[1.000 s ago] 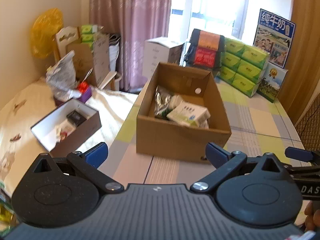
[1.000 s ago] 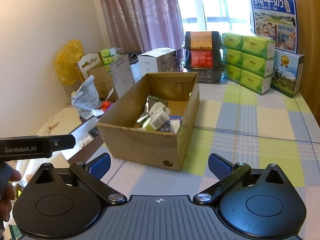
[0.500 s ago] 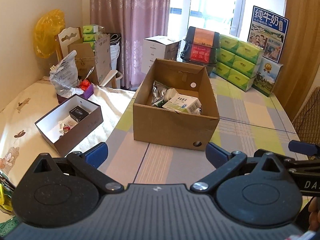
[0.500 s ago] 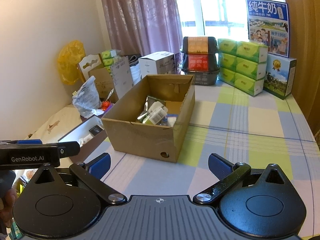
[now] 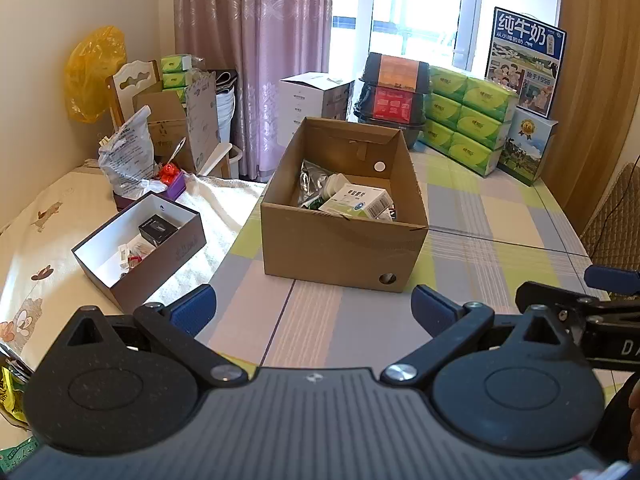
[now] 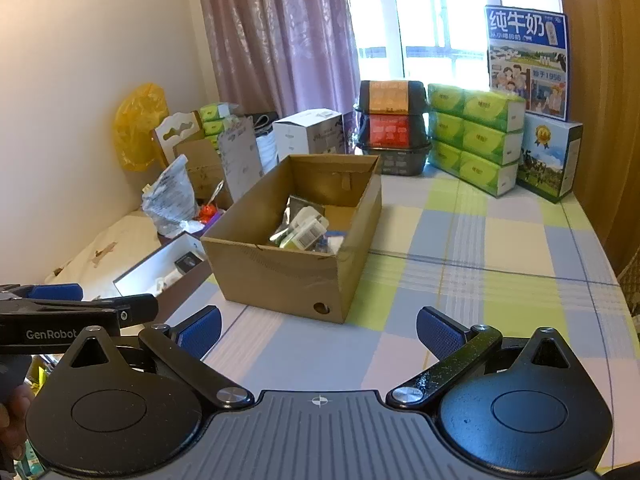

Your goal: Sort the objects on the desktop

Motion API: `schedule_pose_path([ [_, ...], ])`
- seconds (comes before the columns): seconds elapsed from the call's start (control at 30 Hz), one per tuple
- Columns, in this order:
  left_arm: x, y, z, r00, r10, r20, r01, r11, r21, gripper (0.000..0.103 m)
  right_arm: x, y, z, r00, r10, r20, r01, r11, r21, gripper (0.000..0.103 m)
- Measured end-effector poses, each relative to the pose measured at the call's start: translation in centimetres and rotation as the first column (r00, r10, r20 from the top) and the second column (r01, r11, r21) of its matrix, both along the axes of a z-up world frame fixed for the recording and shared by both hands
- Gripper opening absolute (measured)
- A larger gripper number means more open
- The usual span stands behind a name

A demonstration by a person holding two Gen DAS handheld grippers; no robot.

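At about ten o'clock in the left wrist view a crinkled clear plastic bag (image 5: 128, 156) slumps against a purple tray, parked off the working area. Below it at nine o'clock lies the shallow dark box (image 5: 140, 248), white-lined and rigid, its open top up so small things can be dropped in; a little black case (image 5: 157, 230) and some pale oddments already lie in it. It rests on a soft cream cloth (image 5: 48, 240), just beside the table edge.

At twelve o'clock stands the cardboard box (image 5: 340, 252), plain brown corrugated, flaps gone, a round finger hole low in its near wall. It sits square on the checked tablecloth (image 5: 500, 220), likely as the main bin for sorting. Inside are a silvery foil pouch, a white bottle and a white carton with a barcode (image 5: 358, 202), all loosely heaped.

At two o'clock glossy green tissue packs (image 5: 468, 124) are stacked against the window wall, well apart from the work.

The left gripper (image 5: 312, 312) hovers at six o'clock with its blue ribbed pads spread wide and nothing between them. The right gripper (image 6: 318, 330), in its own view, is likewise gaping and empty, aimed at the cardboard box. No loose object shows on the cloth between them, so the sorting seems close to finished
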State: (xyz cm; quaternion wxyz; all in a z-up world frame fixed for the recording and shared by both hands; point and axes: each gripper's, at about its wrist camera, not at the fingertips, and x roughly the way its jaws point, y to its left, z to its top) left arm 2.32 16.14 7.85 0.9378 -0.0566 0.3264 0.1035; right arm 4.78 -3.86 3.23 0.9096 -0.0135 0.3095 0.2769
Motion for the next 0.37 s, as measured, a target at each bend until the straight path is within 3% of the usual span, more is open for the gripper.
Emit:
schedule_pose_path([
  [0.37, -0.06, 0.09, 0.25, 1.000, 0.011, 0.025, -0.011, 1.000, -0.001, 0.102, -0.03, -0.21, -0.42, 1.000, -0.012, -0.008, 0.012, 1.000, 0.004, 0.101],
])
